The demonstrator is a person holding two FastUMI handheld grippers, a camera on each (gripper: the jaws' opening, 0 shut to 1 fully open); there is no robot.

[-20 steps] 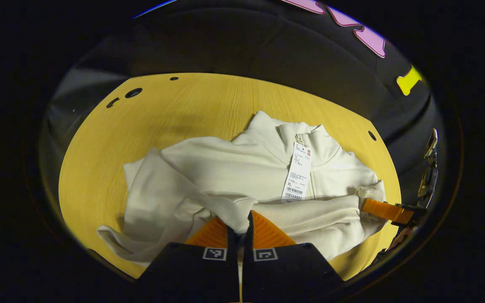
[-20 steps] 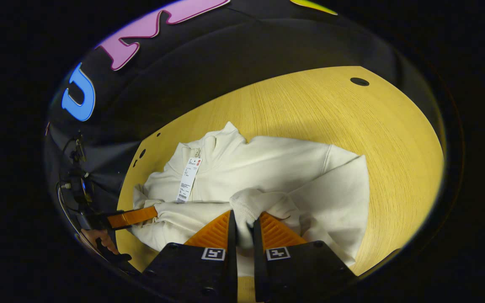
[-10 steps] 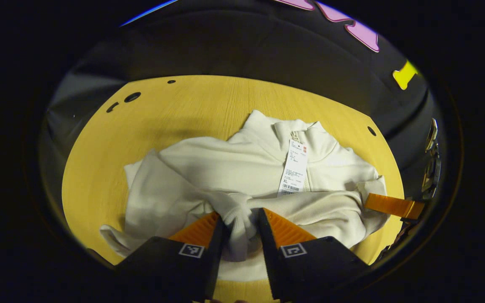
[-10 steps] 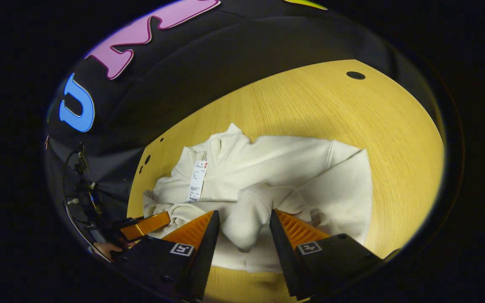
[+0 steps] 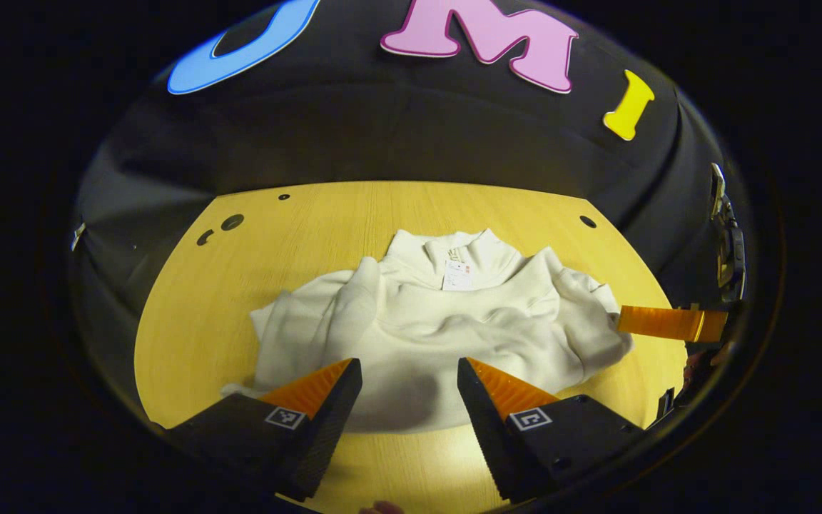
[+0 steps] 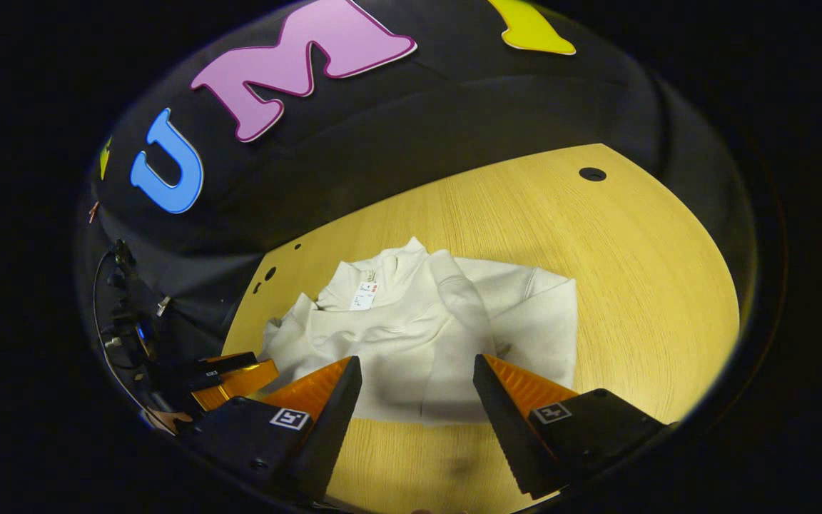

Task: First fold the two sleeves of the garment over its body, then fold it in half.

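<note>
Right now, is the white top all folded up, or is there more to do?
Partly done. Both sleeves of the cream-white zip-collar garment already lie across its body on the yellow wooden table. Nothing is in hand: the left gripper and right gripper hover open, off the cloth. Folding it in half is left.

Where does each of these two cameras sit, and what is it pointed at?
Left gripper view: rides on the left gripper, looking forward and down at the white garment on the wooden table; its own two fingers stand open at the bottom.
Right gripper view: rides on the right gripper, facing the garment likewise; fingers open.
Shared: garment, table, paper tag.
</note>
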